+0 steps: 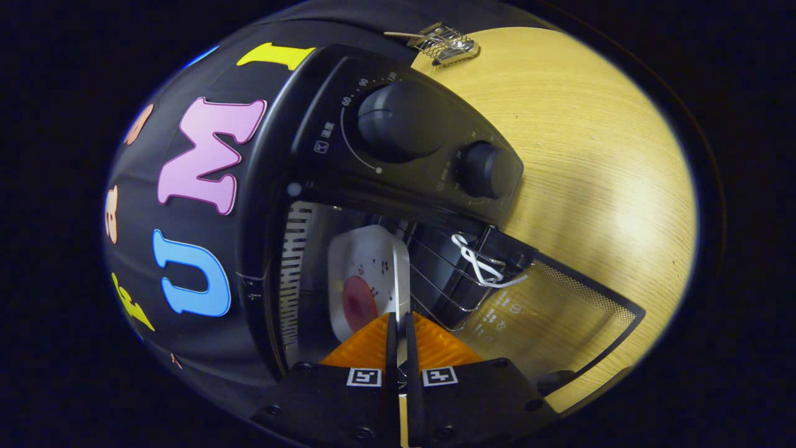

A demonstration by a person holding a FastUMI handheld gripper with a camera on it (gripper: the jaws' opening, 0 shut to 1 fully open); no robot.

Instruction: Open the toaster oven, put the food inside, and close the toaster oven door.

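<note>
The gripper (400, 323) pinches the rim of the white plate (367, 274), fingers pressed close on it. The plate, with its food (357, 303), sits inside the toaster oven (398, 162) on the wire rack (435, 280) — door (559, 311) swung open over the worktop (609, 174). Slide it deeper, level (mind the rack wires), then release.

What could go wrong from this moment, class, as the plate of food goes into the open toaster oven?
1. The gripper is pinching only the rim of the white plate, which looks tilted; the pink food might slide off.
2. The plate sits partly over the wire rack; its edge could snag on the wires.
3. The glass door hangs open beside the fingers, so pulling back carelessly could knock it.
</note>
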